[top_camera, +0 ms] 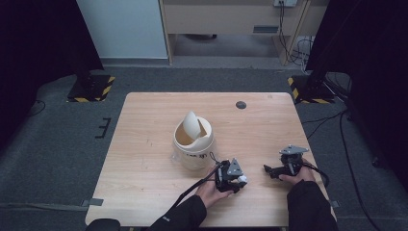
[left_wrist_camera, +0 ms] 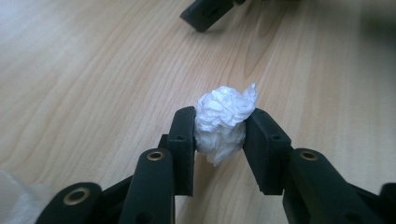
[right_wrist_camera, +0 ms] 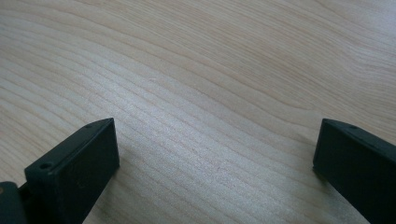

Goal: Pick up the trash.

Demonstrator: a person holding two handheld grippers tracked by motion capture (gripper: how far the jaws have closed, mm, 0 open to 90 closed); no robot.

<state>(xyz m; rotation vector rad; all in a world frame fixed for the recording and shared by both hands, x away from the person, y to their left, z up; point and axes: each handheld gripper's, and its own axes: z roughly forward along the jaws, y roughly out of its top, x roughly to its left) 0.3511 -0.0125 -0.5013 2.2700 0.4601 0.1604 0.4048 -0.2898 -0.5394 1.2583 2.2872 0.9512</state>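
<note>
We have the crumpled tissue [left_wrist_camera: 224, 122] pinched in the left gripper [left_wrist_camera: 219, 133] near the bench's [top_camera: 144, 144] front edge — pickup looks done. The swing-lid bin [top_camera: 193, 140] stands just beside it; dropping it in likely remains. Our right gripper [right_wrist_camera: 215, 158] rests spread, empty.

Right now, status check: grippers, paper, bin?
Left gripper shut on crumpled paper ball. Right gripper open, empty, over table. Swing-lid bin nearby; path unobstructed.

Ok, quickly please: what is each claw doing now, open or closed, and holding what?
Left claw: closed on the crumpled white paper ball.
Right claw: open, holding nothing.
</note>
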